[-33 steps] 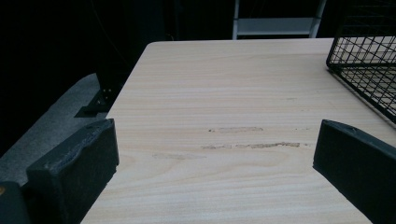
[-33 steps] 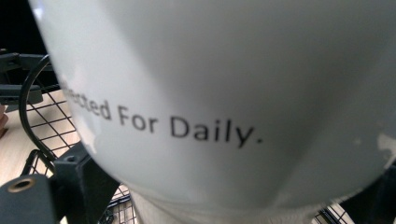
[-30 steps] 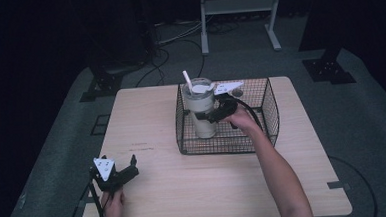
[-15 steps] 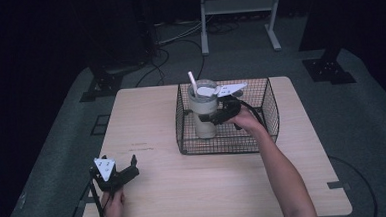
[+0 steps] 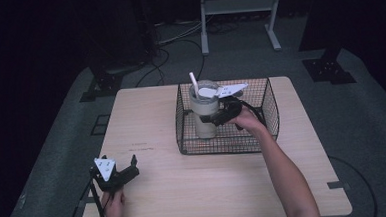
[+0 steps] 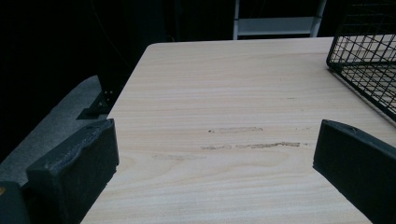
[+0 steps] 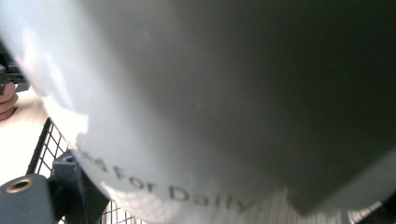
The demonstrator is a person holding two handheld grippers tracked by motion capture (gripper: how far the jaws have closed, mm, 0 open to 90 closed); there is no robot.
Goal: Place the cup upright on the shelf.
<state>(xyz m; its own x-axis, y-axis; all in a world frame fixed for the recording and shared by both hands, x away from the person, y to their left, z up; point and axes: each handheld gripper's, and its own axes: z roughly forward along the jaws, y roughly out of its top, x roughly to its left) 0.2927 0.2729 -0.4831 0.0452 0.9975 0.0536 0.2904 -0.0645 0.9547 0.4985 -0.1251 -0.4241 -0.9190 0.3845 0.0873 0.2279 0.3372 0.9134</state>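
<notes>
The tall cream tumbler with a clear lid and white straw [image 5: 204,113] stands upright in the black wire basket [image 5: 268,109] on the pale wood counter [image 5: 225,187]. The right gripper [image 5: 216,118] seems to squeeze its smooth, hard, maybe slippery side. Hold mid-body, firmly. The left gripper [image 5: 126,168] rests wide open, holding nothing.

Wire basket [image 5: 269,117] walls hem the tumbler [image 5: 204,115]; top open.
</notes>
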